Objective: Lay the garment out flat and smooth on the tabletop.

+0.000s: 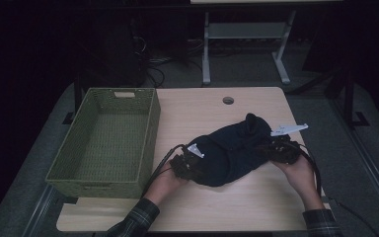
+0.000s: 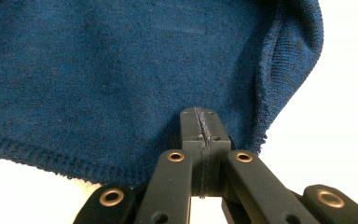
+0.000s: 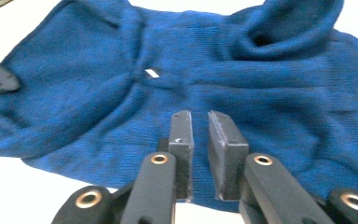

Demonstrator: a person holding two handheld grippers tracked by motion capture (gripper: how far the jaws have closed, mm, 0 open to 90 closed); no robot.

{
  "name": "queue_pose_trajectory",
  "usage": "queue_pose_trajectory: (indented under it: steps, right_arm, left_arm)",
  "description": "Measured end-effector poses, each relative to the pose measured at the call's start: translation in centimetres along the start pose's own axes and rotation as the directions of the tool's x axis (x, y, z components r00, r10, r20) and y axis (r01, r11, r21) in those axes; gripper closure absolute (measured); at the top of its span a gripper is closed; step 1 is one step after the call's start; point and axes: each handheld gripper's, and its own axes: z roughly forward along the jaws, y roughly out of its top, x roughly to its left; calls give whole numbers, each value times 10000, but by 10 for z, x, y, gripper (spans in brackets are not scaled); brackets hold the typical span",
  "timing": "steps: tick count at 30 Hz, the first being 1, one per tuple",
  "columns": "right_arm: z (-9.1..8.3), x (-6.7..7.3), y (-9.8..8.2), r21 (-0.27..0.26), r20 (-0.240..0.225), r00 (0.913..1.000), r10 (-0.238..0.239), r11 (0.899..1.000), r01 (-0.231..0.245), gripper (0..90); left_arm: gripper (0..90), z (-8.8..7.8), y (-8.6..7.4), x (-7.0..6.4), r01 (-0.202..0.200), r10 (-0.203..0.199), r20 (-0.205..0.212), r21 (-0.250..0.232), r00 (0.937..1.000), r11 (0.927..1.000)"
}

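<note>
a green woven basket (image 1: pixel 103 140) stands at the left of the wooden tabletop (image 1: pixel 256 202). just right of it, the left tongs (image 1: pixel 191 168) are pressed fully together, pinching the hem of a dark blue knit garment (image 1: pixel 232 150) that lies crumpled mid-tabletop between both hands. at the garment's right end, the right tongs (image 3: pixel 200 135) hover over the knit with a narrow gap between the pads, gripping nothing.
</note>
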Motion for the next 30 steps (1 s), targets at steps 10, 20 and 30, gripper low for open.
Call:
queue_pose_trajectory:
  steps: [10,20,30]
  right_arm:
    - [8,40,-10,-149,-941,9947,-423,9990,410,897]
    - [27,61,-24,251,-1092,9931,-437,9986,467,898]
    - [44,64,-31,671,-687,9939,-867,9936,913,899]
  left_arm:
    - [900,0,0,0,-18,18,-1,4,10000,10000]
    - [900,0,0,0,-65,65,40,-56,10000,10000]
    - [855,0,5,-6,-260,262,-109,191,9996,9995]
